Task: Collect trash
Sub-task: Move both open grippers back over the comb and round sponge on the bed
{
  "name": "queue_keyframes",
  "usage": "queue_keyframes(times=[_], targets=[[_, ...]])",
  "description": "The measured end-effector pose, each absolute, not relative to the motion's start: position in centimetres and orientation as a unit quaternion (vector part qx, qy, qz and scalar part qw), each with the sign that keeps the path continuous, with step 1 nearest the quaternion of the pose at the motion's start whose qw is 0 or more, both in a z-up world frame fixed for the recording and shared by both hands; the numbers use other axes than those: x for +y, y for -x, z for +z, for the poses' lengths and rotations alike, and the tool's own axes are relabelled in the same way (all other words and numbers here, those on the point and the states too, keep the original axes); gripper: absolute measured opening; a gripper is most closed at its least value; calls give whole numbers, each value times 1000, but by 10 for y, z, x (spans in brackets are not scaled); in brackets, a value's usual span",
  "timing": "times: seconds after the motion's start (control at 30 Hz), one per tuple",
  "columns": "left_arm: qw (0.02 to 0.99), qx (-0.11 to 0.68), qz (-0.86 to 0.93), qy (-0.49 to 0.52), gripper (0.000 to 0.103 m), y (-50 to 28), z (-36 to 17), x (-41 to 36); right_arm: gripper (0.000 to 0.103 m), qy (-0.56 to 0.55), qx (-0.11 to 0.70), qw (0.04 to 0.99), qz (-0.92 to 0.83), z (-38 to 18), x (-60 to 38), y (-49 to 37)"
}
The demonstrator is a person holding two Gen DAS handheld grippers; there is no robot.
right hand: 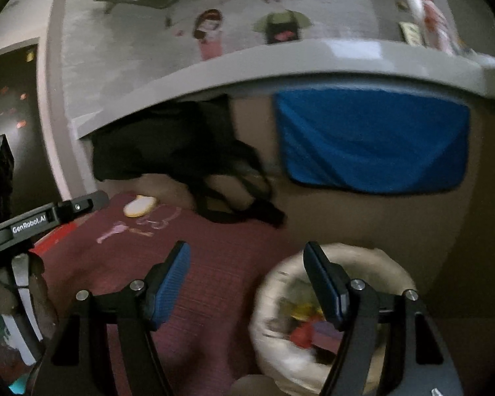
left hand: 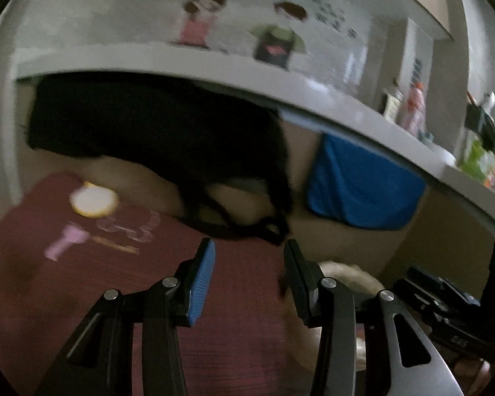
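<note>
Both grippers' fingers stood apart with nothing between them. The left gripper (left hand: 249, 250) hung above a dark red woven mat (left hand: 122, 283) in the lower half of its frame. The right gripper (right hand: 247, 255) hung over the same mat, and just right of it, at lower right, sat a white bag (right hand: 373, 257) with its mouth open, holding yellow and red trash (right hand: 302, 325). At upper left on the mat lay a round yellow-rimmed white lid (left hand: 94, 202) and a small pink object (left hand: 64, 242), both blurred.
</note>
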State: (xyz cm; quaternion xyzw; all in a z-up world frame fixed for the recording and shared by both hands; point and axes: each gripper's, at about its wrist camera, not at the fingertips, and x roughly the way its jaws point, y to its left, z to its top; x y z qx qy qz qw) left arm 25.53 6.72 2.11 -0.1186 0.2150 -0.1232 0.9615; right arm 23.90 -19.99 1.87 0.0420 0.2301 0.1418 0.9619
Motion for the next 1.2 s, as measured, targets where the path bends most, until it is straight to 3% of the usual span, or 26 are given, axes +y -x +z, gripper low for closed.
queue_keyframes(times=[0.4,1.2], targets=[[976,175,-14,129,45,-210,33,209,68,-17,226,948,225,49,-64,-258],[948,263,23,179,44,-288,-67,378,68,42,319,905,280,-36,139,-410]])
